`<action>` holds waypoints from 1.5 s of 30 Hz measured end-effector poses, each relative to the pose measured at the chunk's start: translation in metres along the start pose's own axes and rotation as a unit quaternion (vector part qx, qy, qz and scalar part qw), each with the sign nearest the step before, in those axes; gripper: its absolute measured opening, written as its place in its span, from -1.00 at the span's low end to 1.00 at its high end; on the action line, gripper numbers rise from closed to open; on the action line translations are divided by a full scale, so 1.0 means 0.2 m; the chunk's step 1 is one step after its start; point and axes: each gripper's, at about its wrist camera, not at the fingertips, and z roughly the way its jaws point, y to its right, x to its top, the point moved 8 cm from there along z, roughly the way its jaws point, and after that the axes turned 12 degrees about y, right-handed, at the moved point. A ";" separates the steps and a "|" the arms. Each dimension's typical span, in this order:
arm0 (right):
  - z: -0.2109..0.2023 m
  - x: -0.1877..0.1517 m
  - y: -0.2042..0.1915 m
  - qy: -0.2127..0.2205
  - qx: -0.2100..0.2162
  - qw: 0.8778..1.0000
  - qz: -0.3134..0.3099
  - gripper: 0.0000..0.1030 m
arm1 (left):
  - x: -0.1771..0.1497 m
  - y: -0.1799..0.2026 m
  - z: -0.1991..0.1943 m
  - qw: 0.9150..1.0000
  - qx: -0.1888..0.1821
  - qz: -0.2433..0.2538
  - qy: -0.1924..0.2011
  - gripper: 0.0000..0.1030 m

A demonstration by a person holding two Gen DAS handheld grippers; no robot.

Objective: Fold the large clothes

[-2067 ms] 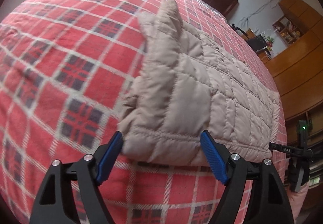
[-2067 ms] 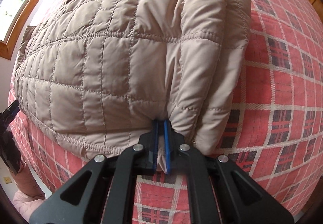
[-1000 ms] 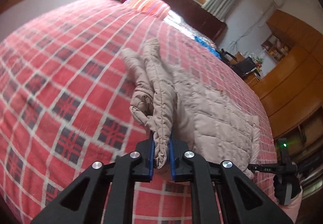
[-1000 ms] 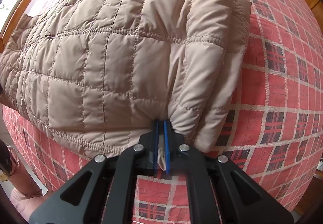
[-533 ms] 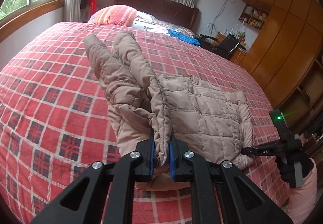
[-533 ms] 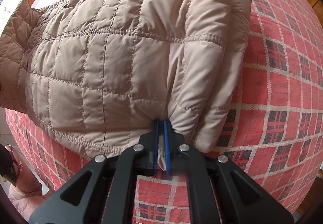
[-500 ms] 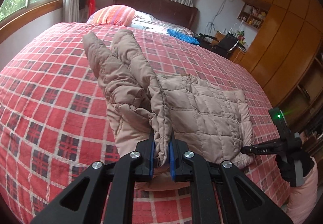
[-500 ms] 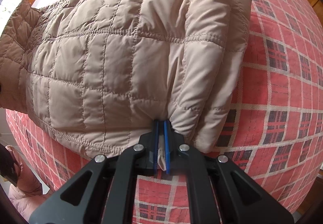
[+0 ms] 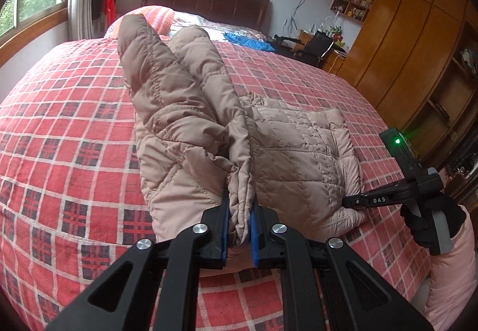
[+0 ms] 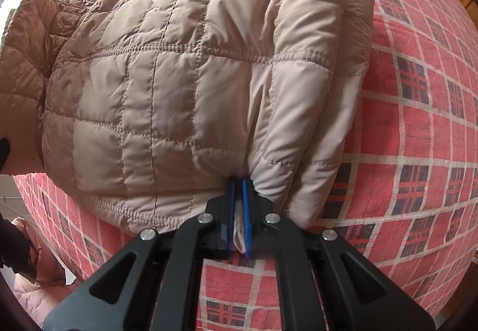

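A red plaid bed (image 9: 74, 122) carries the beige quilted jacket (image 9: 298, 146), spread across its near side. The left gripper (image 9: 239, 229), clamped on one end, holds it raised off the bed; the right gripper (image 10: 238, 220) pinches the other end low. Mid-fold, I'd say: next, carry the raised end over onto the body

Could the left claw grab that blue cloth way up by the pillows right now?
Probably not. The left claw is shut on the lifted end of the quilted jacket, so it has no free grip. The blue cloth lies far across the plaid bedspread, near the headboard.
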 end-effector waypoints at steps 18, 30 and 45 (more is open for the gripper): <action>0.01 -0.01 -0.02 0.006 0.002 1.000 -0.001 -0.93 | -0.18 0.18 0.25 0.996 -0.014 0.068 -0.064 -0.79; -0.15 -0.14 -0.09 0.054 0.027 0.998 -0.001 -0.20 | -0.20 0.18 0.27 0.994 -0.024 0.078 -0.079 -0.75; -0.11 -0.19 -0.13 0.042 0.015 0.999 0.013 -0.21 | -0.12 0.12 0.15 0.995 -0.078 0.011 -0.067 -0.80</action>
